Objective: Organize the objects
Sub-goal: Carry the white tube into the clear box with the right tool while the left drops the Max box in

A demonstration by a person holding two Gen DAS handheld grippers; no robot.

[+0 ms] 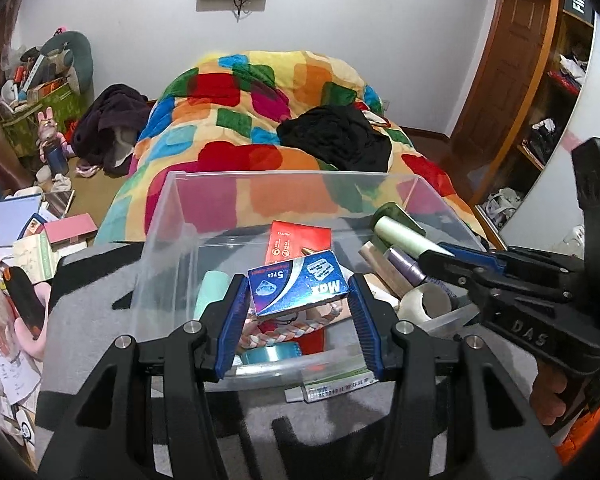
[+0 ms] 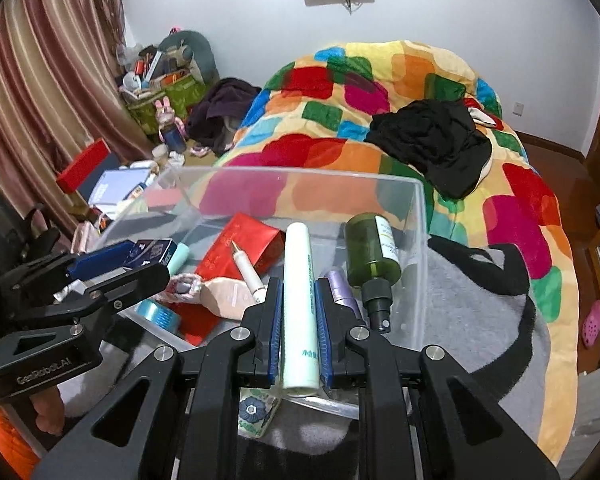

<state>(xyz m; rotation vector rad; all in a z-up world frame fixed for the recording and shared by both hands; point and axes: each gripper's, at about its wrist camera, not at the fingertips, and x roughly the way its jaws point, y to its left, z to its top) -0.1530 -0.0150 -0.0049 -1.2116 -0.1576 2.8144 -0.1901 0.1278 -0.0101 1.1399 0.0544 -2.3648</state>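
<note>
A: Left wrist view: we are holding the blue box [image 1: 298,283] between the pads of our left hand-held gripper [image 1: 298,300], clamped on its two ends, above the clear plastic bin [image 1: 168,216].

B: And in the right wrist view we are gripping the pale green tube [image 2: 298,300] in the right hand-held gripper [image 2: 299,320], pads pressing on both its sides, the tube pointing toward the far wall of the bin [image 2: 420,216].

A: Under the box we are seeing a braided cord [image 1: 296,326], a roll of blue tape [image 1: 270,354] nearer to us, and a red packet [image 1: 298,242] farther in.

B: On our side a dark green spray bottle [image 2: 374,252] is lying just right of the tube, with a purple tube [image 2: 342,286] between them. A white pen [image 2: 246,270] is resting against the red packet [image 2: 240,248] to the left.

A: The bin is sitting on a grey and black blanket [image 1: 92,300], with the colourful quilt [image 1: 260,120] on the bed beyond.
</note>
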